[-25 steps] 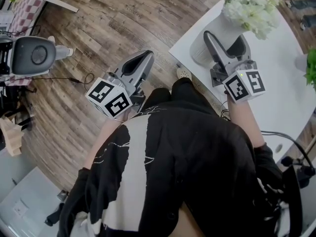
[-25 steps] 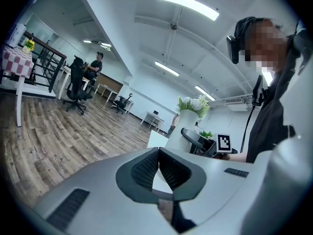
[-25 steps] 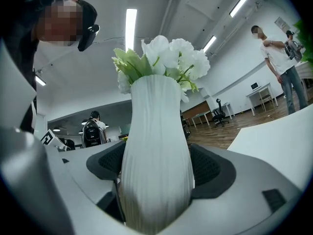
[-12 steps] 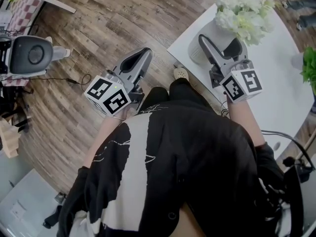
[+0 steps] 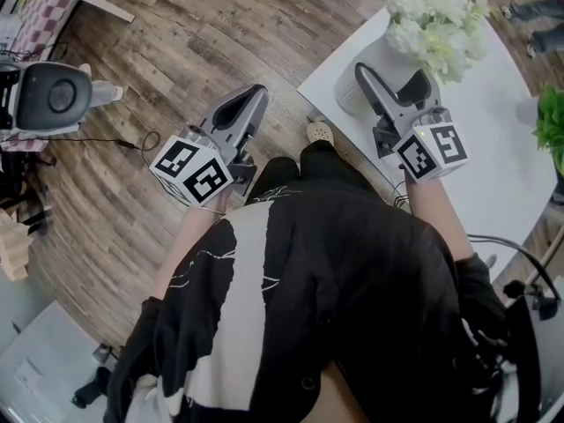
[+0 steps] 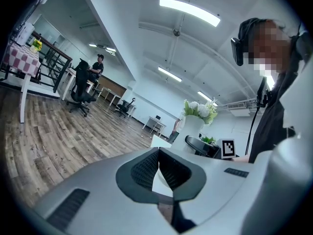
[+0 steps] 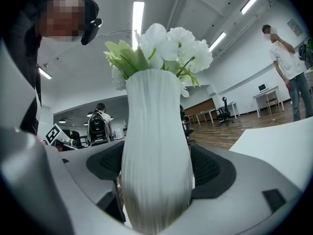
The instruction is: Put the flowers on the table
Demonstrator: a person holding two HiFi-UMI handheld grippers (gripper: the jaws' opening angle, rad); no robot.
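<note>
My right gripper (image 5: 394, 79) is clamped on the white ribbed vase (image 7: 155, 146), which stands upright with the white flowers (image 7: 168, 43) on top. It is over the near corner of the white table (image 5: 493, 148); I cannot tell whether its base touches. Bare tabletop lies ahead, with a green plant (image 5: 553, 117) well apart. My left gripper (image 5: 240, 117), jaws together and empty, hangs over the wooden floor (image 5: 194, 42).
</note>
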